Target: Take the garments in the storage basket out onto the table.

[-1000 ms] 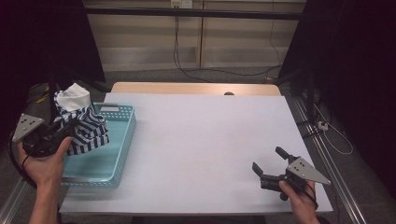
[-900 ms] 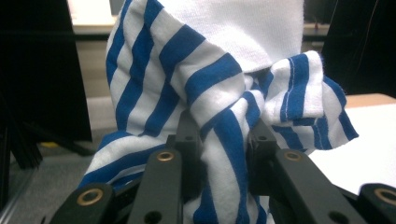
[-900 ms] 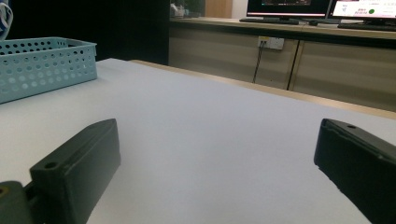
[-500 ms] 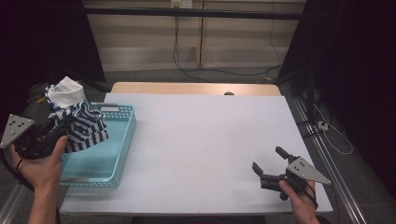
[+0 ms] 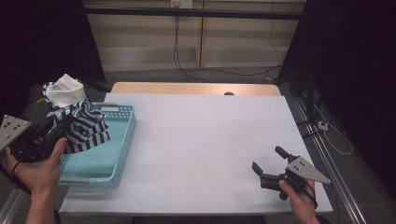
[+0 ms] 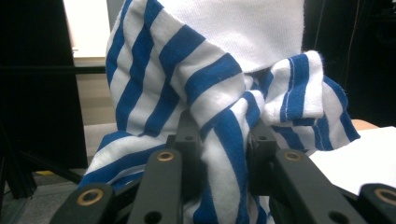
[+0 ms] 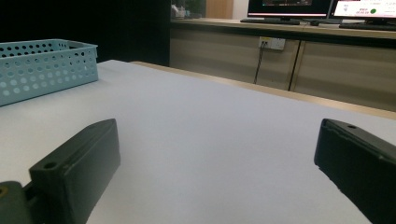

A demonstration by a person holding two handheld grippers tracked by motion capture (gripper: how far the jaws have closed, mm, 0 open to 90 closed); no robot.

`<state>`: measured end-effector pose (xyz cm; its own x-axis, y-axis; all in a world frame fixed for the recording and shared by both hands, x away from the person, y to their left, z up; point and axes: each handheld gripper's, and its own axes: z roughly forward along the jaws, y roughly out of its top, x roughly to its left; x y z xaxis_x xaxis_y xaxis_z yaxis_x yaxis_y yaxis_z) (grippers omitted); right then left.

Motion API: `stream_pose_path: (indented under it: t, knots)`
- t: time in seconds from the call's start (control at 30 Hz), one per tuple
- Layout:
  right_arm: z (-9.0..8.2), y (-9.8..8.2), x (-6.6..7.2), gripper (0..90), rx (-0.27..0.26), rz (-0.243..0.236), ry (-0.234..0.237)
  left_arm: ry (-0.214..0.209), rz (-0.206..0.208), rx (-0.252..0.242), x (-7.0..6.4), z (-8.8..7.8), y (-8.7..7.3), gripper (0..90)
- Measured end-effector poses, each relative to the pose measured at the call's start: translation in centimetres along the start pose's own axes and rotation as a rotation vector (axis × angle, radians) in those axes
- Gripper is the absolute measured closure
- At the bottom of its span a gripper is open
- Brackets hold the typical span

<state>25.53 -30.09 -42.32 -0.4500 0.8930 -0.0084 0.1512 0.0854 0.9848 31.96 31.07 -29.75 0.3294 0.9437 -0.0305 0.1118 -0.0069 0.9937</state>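
A blue-and-white striped cloth (image 5: 77, 116) hangs bunched above the left end of a light blue perforated basket (image 5: 121, 140). My left gripper (image 5: 53, 130) is shut on that cloth, lifted over the basket's left rim. In the left gripper view the striped cloth (image 6: 219, 93) is pinched between the two black jaws and drapes over them; my left gripper (image 6: 224, 149) holds a fold of it. My right gripper (image 5: 270, 158) rests low at the table's front right, jaws wide apart and bare. In the right gripper view my right gripper (image 7: 215, 154) frames bare table.
The white table (image 5: 205, 135) stretches between the basket and the right hand. The basket (image 7: 42, 65) sits at the far left in the right gripper view. A cabinet wall with cables (image 5: 187, 42) stands behind the table. A metal rail (image 5: 327, 154) runs along the right edge.
My left gripper has risen and drifted left with the striped cloth, lifting it higher above the basket. The right gripper has stayed where it was.
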Motion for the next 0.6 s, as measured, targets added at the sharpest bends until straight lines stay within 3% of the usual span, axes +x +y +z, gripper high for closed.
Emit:
stream_pose_path:
  t: [0.6]
  knots:
    - [0.0, 0.0, 0.0, 0.0, -0.002, -0.001, 0.004, -0.084, 0.016, -0.024, -3.3, 2.1, 2.0, 72.2]
